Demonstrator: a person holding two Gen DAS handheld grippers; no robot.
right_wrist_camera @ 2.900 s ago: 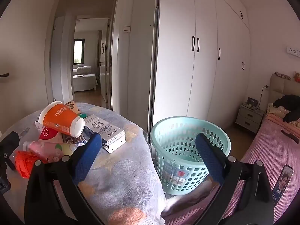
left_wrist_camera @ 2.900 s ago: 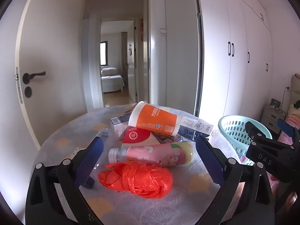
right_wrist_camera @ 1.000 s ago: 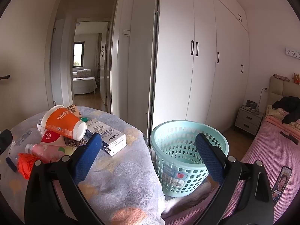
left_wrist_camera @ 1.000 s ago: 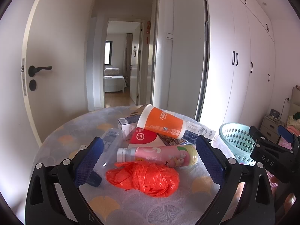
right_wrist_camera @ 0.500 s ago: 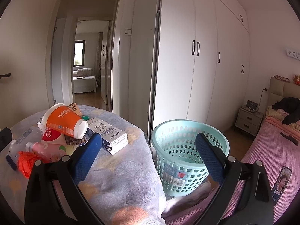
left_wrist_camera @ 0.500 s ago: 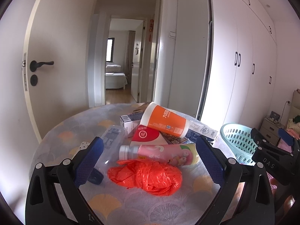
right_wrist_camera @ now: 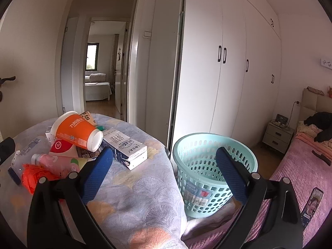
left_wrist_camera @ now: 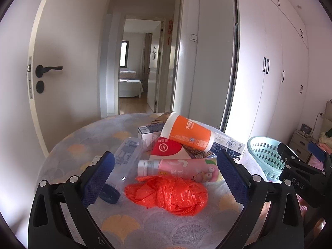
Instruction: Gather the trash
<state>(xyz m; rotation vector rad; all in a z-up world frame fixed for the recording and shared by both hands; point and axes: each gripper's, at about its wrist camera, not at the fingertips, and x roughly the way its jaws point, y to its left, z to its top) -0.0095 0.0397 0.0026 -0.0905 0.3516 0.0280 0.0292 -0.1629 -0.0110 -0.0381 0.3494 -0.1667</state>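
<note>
Left wrist view: left gripper (left_wrist_camera: 166, 176) spread wide, holding nothing, above the counter (left_wrist_camera: 83, 145). Between its fingers lie the orange bag (left_wrist_camera: 168, 195) and pink bottle (left_wrist_camera: 180, 168); clear bottle (left_wrist_camera: 124, 157) just left.

Right wrist view: right gripper (right_wrist_camera: 164, 173) also wide apart, empty, over counter edge w/ teal basket (right_wrist_camera: 213, 170) beside it. Orange cup (right_wrist_camera: 76, 132) tops the trash pile.
</note>
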